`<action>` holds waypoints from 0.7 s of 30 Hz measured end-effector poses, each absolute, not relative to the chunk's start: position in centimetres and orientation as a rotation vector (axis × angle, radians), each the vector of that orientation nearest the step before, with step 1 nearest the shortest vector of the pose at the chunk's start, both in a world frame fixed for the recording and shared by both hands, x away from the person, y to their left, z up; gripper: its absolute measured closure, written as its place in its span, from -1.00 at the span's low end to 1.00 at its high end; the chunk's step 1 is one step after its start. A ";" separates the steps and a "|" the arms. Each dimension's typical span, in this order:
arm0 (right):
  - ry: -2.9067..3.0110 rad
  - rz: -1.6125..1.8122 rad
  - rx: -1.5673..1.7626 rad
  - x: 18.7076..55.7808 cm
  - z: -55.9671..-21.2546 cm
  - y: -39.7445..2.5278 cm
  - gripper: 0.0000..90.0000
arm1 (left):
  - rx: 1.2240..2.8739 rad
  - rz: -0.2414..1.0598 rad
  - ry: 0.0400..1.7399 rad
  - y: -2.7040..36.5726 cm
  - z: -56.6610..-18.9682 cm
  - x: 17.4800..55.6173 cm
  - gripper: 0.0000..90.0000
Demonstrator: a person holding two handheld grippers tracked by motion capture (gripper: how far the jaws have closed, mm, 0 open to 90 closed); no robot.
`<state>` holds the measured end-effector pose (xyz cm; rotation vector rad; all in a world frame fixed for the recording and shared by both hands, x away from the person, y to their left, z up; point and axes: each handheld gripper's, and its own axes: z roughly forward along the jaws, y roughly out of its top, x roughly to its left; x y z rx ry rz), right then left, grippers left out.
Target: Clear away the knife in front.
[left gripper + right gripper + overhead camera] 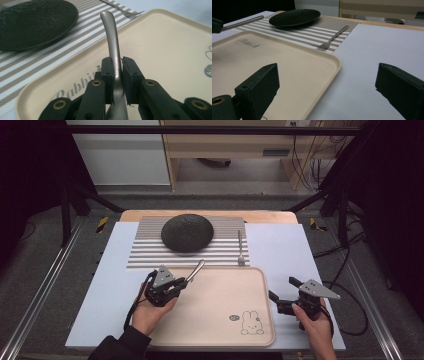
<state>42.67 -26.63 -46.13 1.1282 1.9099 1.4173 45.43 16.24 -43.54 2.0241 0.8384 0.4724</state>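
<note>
My left gripper is shut on a grey metal utensil over the far left corner of the beige tray. In the left gripper view the handle rises out between the shut jaws and points toward the black plate; its other end is hidden below the gripper. My right gripper is open with nothing in it, just right of the tray above the white sheet. Its jaws stand wide apart at the tray's right rim.
A black textured plate sits on a striped placemat behind the tray. A fork lies on the mat's right edge, tines toward the tray. A white sheet covers the table. A rabbit drawing marks the tray's near right corner.
</note>
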 end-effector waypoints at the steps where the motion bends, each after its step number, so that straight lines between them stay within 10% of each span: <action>1: 1.909 1.417 1.127 42.7 -46.1 -26.6 -0.88 | 2.030 0.468 0.840 16.2 -43.7 45.3 0.78; 21: 1.914 1.423 1.120 42.6 -46.1 -26.5 -0.88 | 2.086 0.416 0.856 15.4 -45.1 44.3 0.78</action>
